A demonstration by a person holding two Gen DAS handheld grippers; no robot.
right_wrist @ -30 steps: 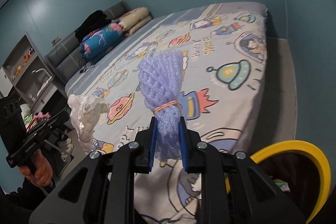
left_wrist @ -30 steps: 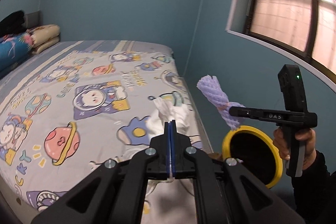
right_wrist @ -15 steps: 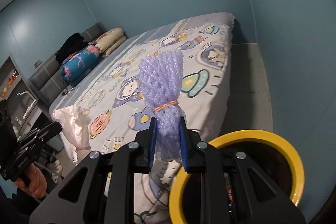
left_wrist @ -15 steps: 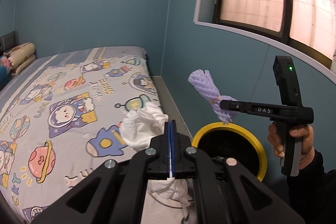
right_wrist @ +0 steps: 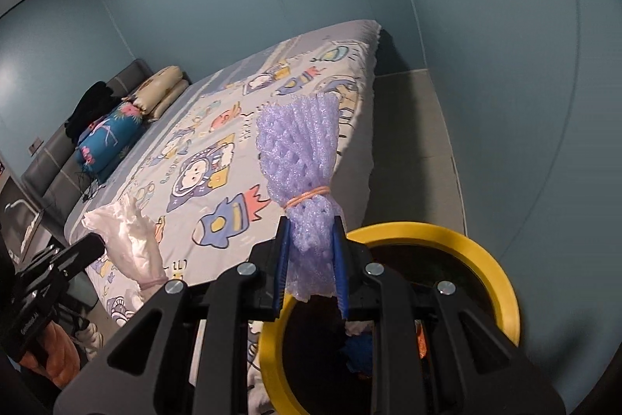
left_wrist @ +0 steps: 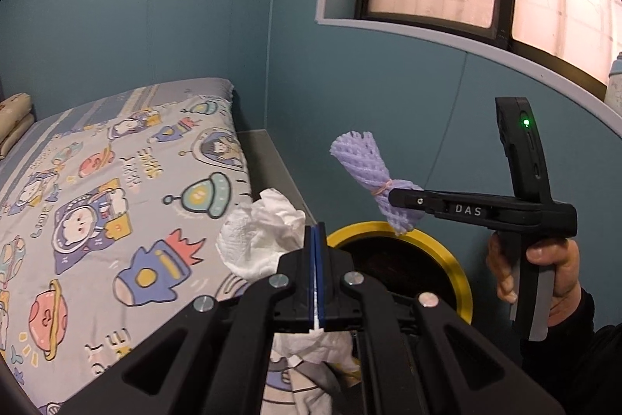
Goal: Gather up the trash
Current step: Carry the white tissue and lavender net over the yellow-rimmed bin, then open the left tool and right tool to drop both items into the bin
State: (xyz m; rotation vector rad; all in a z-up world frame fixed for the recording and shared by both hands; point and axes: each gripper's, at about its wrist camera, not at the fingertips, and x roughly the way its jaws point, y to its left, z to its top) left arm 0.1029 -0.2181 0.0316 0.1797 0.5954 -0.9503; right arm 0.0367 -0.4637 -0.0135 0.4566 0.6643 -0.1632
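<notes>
So both hands are busy here. The left hand-held gripper (left_wrist: 315, 273) is squeezing a crumpled white tissue (left_wrist: 261, 235), pads pressed tight together on it, with the paper bunching out ahead of the fingers and a bit trailing below them. The right hand-held gripper (right_wrist: 311, 259) is clamping the tail end of a purple foam net (right_wrist: 299, 150), the kind fruit comes wrapped in, with an orange rubber band (right_wrist: 307, 198) cinching it just above the blue pads (right_wrist: 283, 259). The net is standing up and fanning out past the band.

The bin (right_wrist: 493, 259) is sitting on the floor in the strip between the bed's side edge and the blue wall, round with a yellow rim and a dark inside. Looking through the right wrist camera, there's already stuff lying in it: something blue, something white, an orange bit off to one side. Can't tell what any of it really is, too dark and half hidden by the gripper's arms.

From the left wrist camera the foam net is hanging in the air above the far rim of the bin, and the tissue is hovering near the bin's bed-side rim, over the edge of the cartoon space bedsheet (left_wrist: 97, 205). Neither piece is touching the bin.

A hand (left_wrist: 544, 271) in a dark sleeve is gripping the right handle, under the window.
</notes>
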